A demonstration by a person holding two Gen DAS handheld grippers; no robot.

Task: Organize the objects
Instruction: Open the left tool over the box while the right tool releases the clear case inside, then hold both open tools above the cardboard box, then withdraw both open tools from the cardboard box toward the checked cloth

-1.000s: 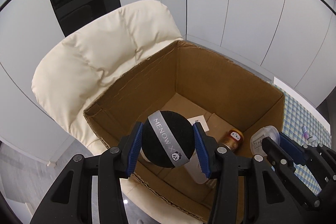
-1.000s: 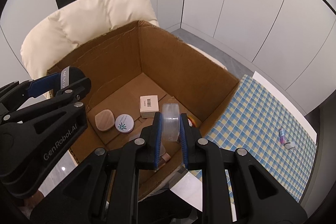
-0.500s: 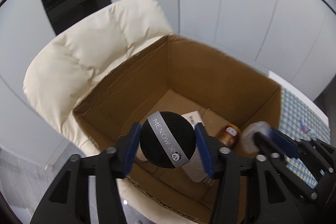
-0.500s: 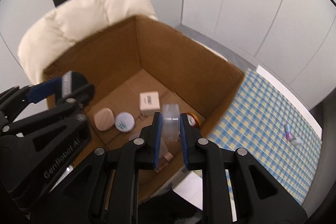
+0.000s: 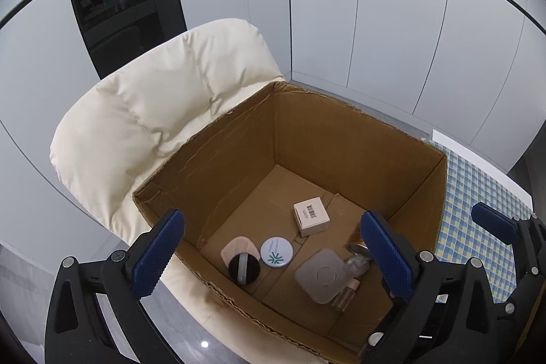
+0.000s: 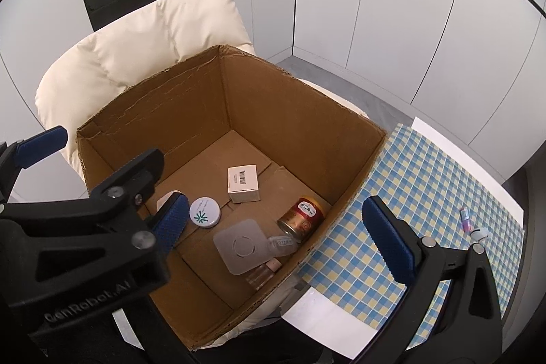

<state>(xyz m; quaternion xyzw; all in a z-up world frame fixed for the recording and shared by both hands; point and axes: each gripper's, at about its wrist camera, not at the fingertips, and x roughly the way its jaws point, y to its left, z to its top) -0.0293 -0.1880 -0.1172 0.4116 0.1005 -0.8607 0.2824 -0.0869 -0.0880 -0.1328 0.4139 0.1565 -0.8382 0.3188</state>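
the left gripper (image 5: 273,255) hangs over the near edge of the cardboard box (image 5: 341,132), and its jaws have just been opening; they now stand wide apart with nothing between them. the right gripper (image 6: 276,234) hangs over the box's right near corner, and its jaws too have just been opening, wide apart and empty.

below the left one, the black round puff (image 5: 244,266) lies on the box floor by the near wall, touching a pale rounded compact (image 5: 239,249) and just beside a white round tin (image 5: 275,252). below the right one, the clear square case (image 6: 240,244) lies flat near the box's right wall, resting over some small clear bottles (image 6: 264,270) and just beside a red and gold can (image 6: 302,215). a small white carton (image 6: 243,184) sits nearer the middle of the floor.

the box stands on a cream chair (image 5: 153,111), beside a table with a checked cloth (image 6: 426,193). near the cloth's far right edge lie a small pink tube (image 6: 464,219) and a white cap (image 6: 479,232), well apart from the box.

the drop-off step looks finished for both hands. the next move probably calls for lifting clear of the box walls and swinging the right gripper toward the tube and cap, which are small and low, so the jaws would need careful lining up.
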